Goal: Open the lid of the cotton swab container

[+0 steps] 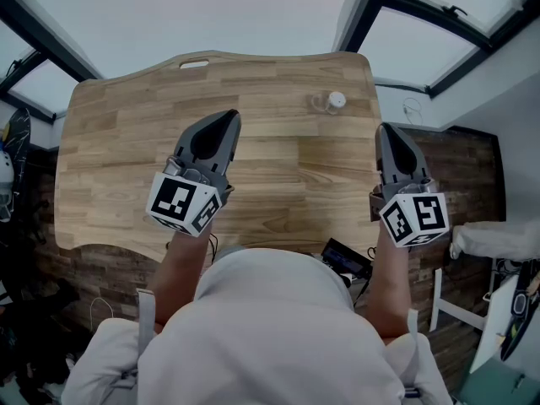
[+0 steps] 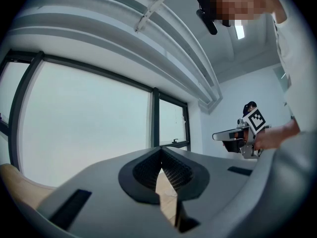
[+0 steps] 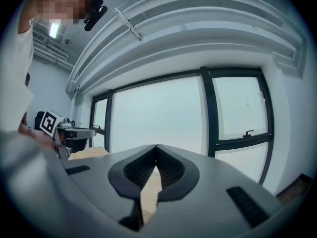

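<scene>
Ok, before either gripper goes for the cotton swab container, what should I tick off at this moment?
1. Cotton swab container in view: ok, it stands on the table near the far edge.
2. Lid in place: ok, a white top sits on the container.
3. Left gripper free: ok, jaws together with nothing between them.
4. Right gripper free: ok, jaws together with nothing between them.
5. Jaws ready to take the container: not ok, both are shut.
6. Way to the container: ok, only bare wood shows between the grippers and it, and neither touches it.
</scene>
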A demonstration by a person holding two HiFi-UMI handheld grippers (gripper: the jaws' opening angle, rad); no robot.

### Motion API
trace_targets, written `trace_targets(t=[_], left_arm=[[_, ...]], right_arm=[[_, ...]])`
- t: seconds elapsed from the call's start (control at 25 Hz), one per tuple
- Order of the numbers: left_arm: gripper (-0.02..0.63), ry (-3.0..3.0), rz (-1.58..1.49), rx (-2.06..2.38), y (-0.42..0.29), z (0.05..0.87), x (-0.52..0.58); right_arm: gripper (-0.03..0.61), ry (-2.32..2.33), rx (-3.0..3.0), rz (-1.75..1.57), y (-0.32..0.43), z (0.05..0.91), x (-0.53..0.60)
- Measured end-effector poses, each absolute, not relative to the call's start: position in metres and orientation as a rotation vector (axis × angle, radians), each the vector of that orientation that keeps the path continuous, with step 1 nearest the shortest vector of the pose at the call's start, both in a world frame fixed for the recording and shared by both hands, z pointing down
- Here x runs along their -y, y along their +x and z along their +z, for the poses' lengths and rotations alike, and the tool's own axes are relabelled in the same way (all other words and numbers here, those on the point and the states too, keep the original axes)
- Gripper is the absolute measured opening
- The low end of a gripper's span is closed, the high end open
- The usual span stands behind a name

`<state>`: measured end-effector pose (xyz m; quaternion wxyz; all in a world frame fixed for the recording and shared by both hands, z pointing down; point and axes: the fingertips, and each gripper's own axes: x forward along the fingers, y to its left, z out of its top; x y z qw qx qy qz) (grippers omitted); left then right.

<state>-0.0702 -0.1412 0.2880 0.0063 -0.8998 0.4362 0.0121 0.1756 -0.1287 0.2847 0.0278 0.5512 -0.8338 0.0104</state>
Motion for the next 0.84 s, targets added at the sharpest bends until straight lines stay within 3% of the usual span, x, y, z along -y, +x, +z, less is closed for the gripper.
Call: trace_targets(t=[0.84], left_arm=[[0.012,-2.812,0.032,-1.387,-0.0677,0.2926,0.1383]], right_arm=[[0.021,1.702,2.591,0.050,0.1756,0.2937,0.1277]])
